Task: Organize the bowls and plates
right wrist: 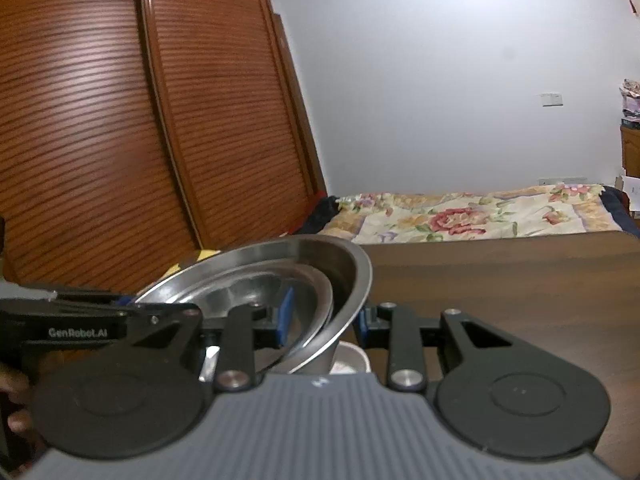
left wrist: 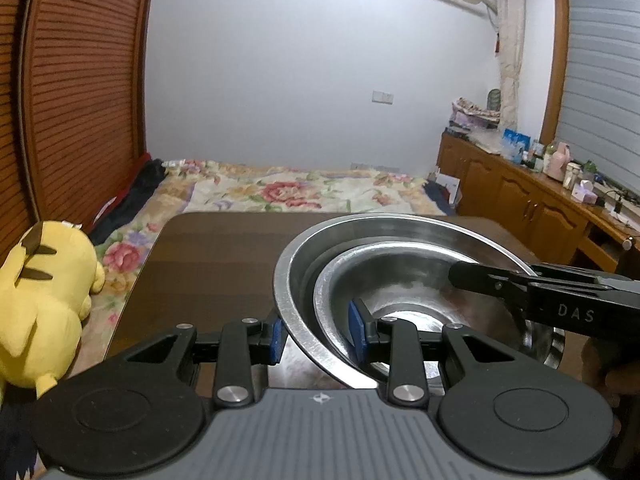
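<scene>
Two steel bowls are nested: a smaller bowl [left wrist: 404,292] sits inside a larger bowl [left wrist: 292,276]. My left gripper [left wrist: 318,334] straddles their near rims, one blue pad [left wrist: 277,338] outside and one inside, closed on the stack. My right gripper [right wrist: 323,322] clamps the opposite side of the same stack [right wrist: 344,276], and its black fingers [left wrist: 500,280] reach in from the right in the left wrist view. The stack is held tilted above the dark wooden table [left wrist: 208,264]. Another steel dish [right wrist: 350,358] lies beneath it.
A yellow plush toy [left wrist: 44,304] lies at the table's left edge on the floral bed [left wrist: 288,192]. Wooden slatted wardrobe doors [right wrist: 120,140] stand to the left. A cluttered wooden sideboard [left wrist: 532,196] runs along the right wall.
</scene>
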A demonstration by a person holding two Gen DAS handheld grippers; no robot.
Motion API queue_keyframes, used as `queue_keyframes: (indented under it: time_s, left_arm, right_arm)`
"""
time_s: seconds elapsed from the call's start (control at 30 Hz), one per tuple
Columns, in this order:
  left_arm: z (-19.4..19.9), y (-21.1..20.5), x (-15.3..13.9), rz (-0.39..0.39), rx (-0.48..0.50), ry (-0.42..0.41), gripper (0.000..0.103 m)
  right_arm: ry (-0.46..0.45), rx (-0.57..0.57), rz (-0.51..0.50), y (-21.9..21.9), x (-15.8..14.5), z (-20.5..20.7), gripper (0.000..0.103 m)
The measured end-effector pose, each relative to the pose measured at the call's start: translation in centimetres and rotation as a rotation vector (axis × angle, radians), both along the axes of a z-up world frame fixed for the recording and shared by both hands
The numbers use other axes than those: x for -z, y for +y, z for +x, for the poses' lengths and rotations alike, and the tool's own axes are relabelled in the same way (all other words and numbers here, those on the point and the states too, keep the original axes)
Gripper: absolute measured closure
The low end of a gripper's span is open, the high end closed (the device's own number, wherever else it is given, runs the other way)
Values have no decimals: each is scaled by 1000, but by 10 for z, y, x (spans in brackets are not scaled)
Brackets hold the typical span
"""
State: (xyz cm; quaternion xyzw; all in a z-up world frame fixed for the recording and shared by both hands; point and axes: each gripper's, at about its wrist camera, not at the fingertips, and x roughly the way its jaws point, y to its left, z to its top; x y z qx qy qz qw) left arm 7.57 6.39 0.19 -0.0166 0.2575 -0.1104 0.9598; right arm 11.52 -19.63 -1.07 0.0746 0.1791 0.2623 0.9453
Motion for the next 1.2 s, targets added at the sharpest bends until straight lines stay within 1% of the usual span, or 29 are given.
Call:
queue_keyframes:
  time_s: [0.4, 0.7, 0.93, 1.2]
  left_arm:
    - [10, 6, 23, 7, -24, 47, 70]
    - [14, 6, 36, 32, -42, 64, 70]
    - [18, 9, 44, 31, -49, 82, 70]
    - [19, 7, 46, 37, -52, 74, 70]
  right_arm:
    - [65, -20, -38, 14, 23, 3, 70]
    - [78, -23, -74, 23, 29, 7, 70]
    - [87, -30, -90, 24, 36, 7, 70]
    - [90, -35, -108, 24, 40, 9, 70]
